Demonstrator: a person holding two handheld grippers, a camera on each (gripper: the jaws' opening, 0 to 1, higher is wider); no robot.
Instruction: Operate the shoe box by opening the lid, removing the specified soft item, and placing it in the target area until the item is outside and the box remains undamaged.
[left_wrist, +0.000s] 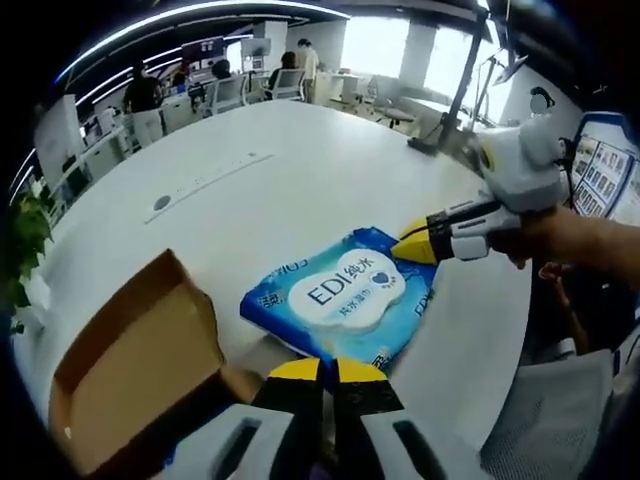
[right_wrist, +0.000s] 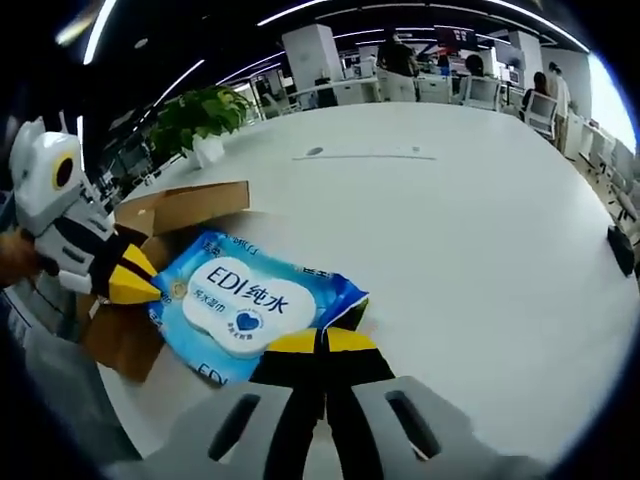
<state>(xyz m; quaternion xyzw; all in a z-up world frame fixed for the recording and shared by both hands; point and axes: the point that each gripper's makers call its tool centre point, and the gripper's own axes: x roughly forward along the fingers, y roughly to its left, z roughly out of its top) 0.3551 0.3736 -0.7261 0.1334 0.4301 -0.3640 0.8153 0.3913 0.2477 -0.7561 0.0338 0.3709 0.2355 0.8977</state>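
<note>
The blue wipes pack (left_wrist: 345, 295) lies flat on the white table (left_wrist: 300, 170), just ahead of the left hand-held gripper (left_wrist: 320, 372), whose yellow-tipped jaws are pressed together with nothing between them. Beside that gripper, to its left, sits the open cardboard shoe box (left_wrist: 130, 365), flap raised and apparently undamaged. The right hand-held gripper (right_wrist: 322, 342) also has its jaws pressed together, its tips right at the pack's near edge (right_wrist: 250, 300); I cannot tell whether they touch it. Judging from this, the lid is opened and the soft item is out; only withdrawing, or a final nudge into place, seems left.
</note>
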